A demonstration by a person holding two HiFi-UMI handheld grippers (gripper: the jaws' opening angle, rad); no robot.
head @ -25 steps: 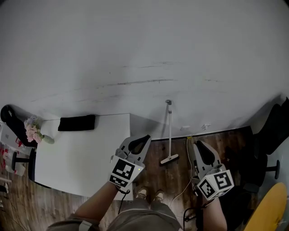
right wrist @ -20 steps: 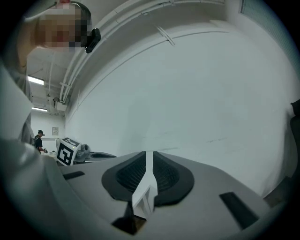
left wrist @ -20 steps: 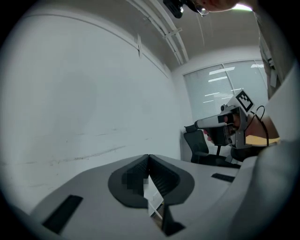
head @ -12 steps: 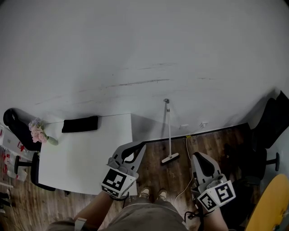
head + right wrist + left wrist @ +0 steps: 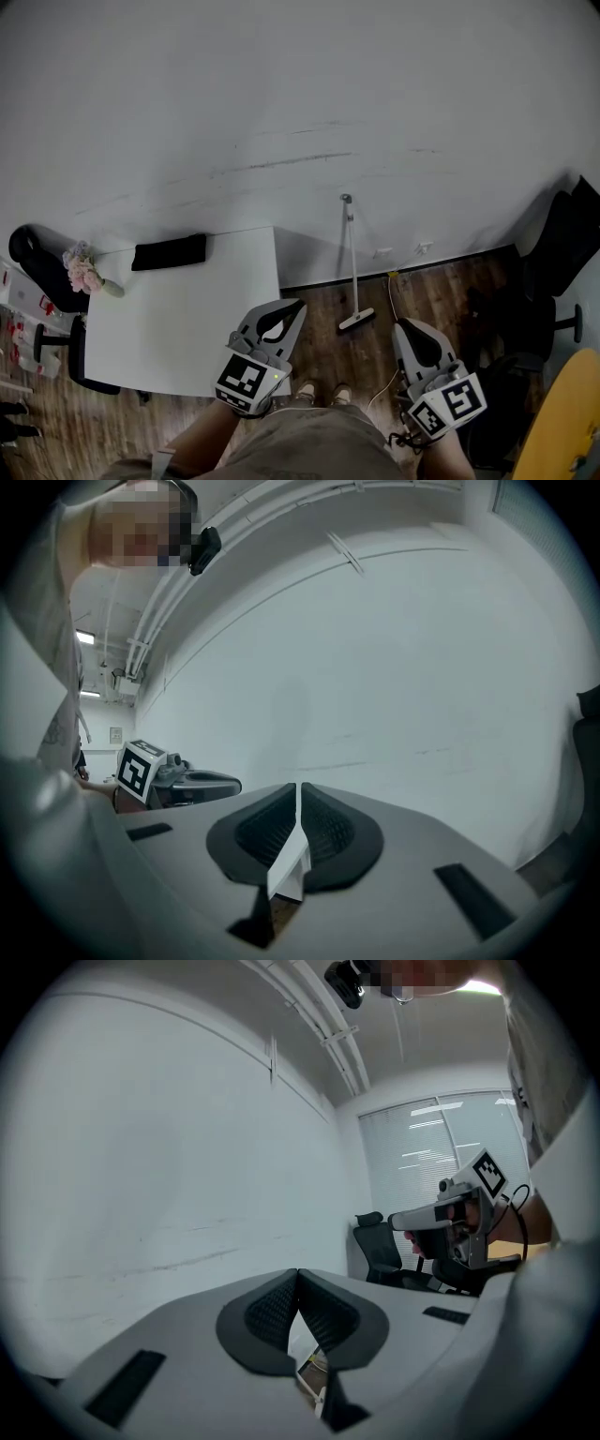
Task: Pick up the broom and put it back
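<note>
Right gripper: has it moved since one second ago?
Yes. The right gripper has drawn back, downwards in the head view, away from the broom.

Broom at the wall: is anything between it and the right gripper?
Nothing visible. Only bare wood floor separates the right gripper from the broom; a thin cable lies on it, right of the broom.

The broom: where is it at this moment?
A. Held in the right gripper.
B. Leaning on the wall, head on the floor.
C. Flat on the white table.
B: the broom stands with its head on the wooden floor and its handle up against the wall.
</note>
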